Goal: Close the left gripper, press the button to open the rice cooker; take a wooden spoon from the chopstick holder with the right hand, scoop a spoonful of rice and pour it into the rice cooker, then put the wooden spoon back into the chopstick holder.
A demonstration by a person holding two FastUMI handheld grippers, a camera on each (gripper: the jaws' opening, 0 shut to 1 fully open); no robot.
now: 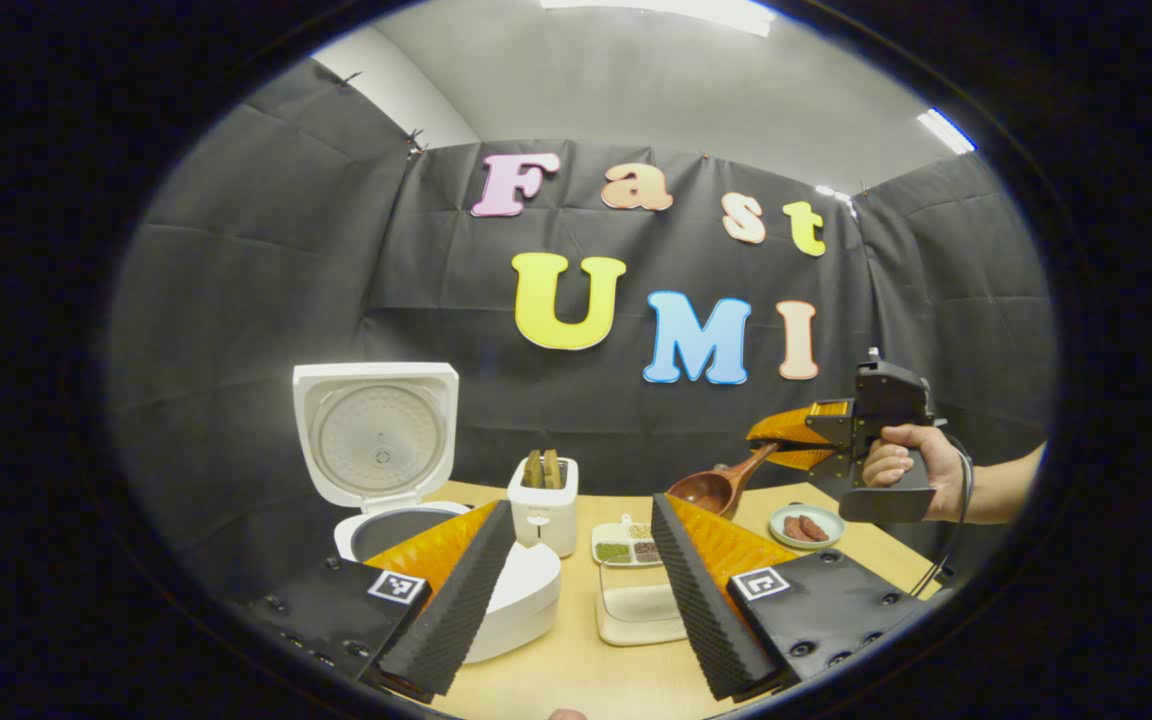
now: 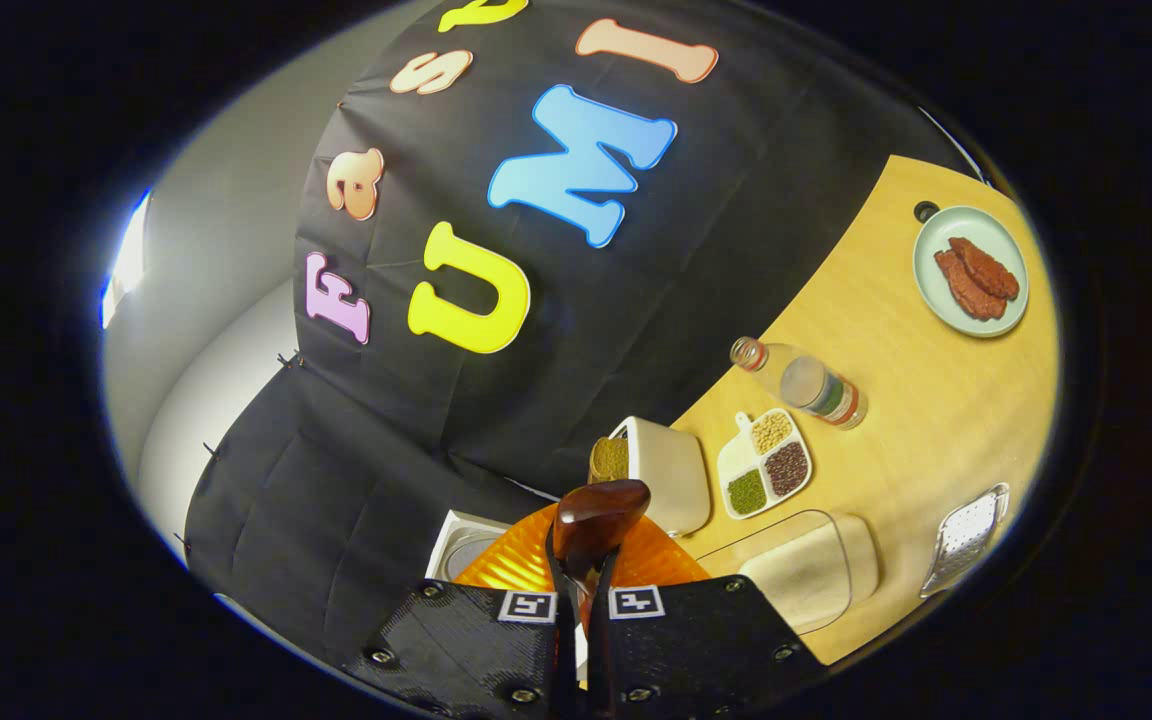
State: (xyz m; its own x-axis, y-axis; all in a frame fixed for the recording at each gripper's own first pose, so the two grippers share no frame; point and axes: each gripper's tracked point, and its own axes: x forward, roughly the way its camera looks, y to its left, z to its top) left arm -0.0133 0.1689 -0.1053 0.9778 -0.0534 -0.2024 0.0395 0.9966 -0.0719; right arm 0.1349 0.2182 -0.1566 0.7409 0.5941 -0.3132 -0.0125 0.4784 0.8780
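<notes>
The white rice cooker (image 1: 496,600) stands at the left with its lid (image 1: 376,440) swung upright and the inner pot exposed. My left gripper (image 1: 581,505) hovers open above the table's near side, nothing between its fingers. Behind it stands the white chopstick holder (image 1: 543,515) with wooden pieces in it. At the right, a hand holds my right gripper (image 1: 761,442) in the air, shut on the handle of the wooden spoon (image 1: 714,490). In the right gripper view, the spoon (image 2: 596,520) sticks out from the right gripper (image 2: 586,580), above the cooker (image 2: 466,545) and near the chopstick holder (image 2: 666,470). A clear rice box (image 2: 806,570) lies close by.
A divided dish of beans (image 2: 766,463), a bottle lying on its side (image 2: 806,383), a plate of sausages (image 2: 971,270) and a metal scoop-like piece (image 2: 966,535) lie on the wooden table (image 2: 916,440). The rice box (image 1: 636,605) sits between my left fingers' line of sight.
</notes>
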